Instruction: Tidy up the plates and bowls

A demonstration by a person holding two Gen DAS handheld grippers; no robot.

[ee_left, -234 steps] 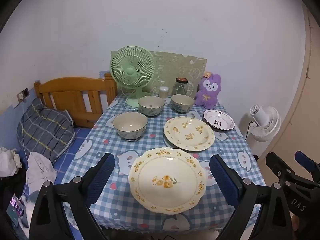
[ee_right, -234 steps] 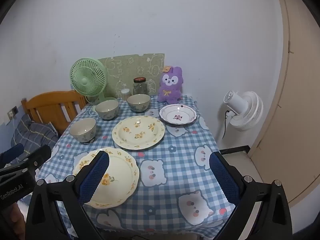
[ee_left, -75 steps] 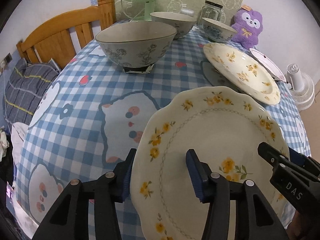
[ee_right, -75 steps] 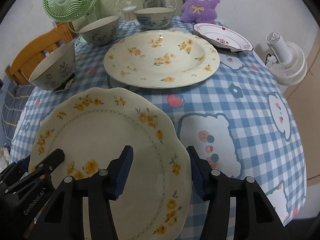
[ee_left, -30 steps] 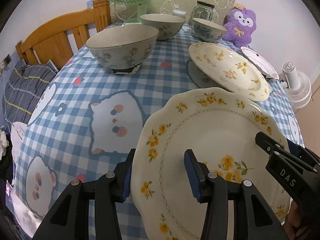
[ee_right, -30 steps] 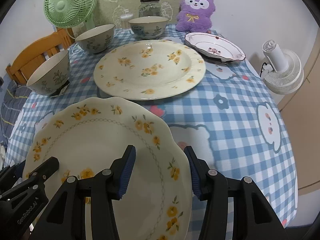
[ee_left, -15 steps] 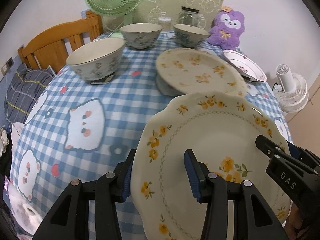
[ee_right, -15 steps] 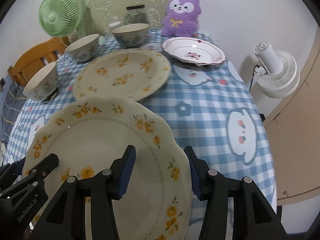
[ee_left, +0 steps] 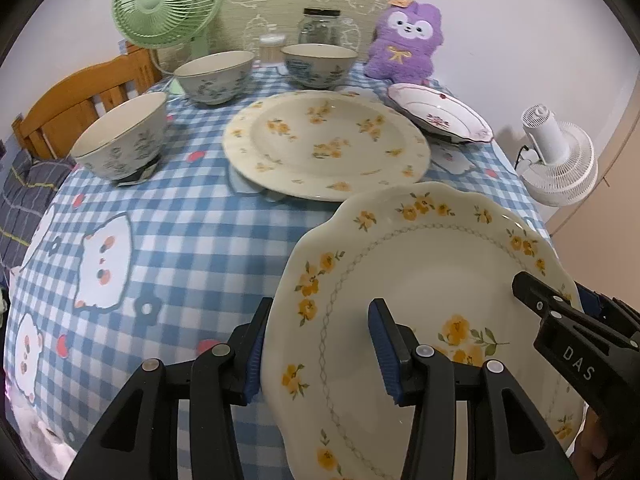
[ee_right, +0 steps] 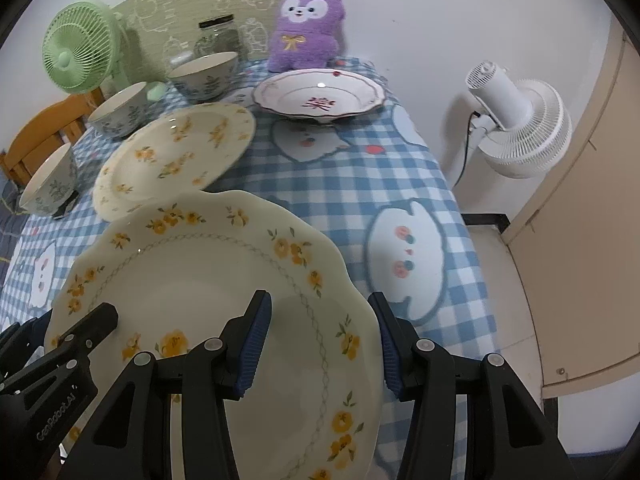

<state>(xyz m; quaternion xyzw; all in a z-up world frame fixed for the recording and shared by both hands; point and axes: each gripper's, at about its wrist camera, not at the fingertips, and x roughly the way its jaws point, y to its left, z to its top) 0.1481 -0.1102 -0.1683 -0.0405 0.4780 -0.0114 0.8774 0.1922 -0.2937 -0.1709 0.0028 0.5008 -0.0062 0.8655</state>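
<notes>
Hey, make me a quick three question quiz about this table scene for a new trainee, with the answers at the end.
1. True or false: the scalloped yellow-flower plate is held at opposite rims by the left gripper and the right gripper.
2. How many bowls are on the table? A) two B) three C) four
3. What stands next to the purple plush along the wall side of the table: a glass jar or a kettle?

Key
1. True; each is shut on a rim.
2. B: near bowl, middle bowl, far bowl.
3. Glass jar.
</notes>
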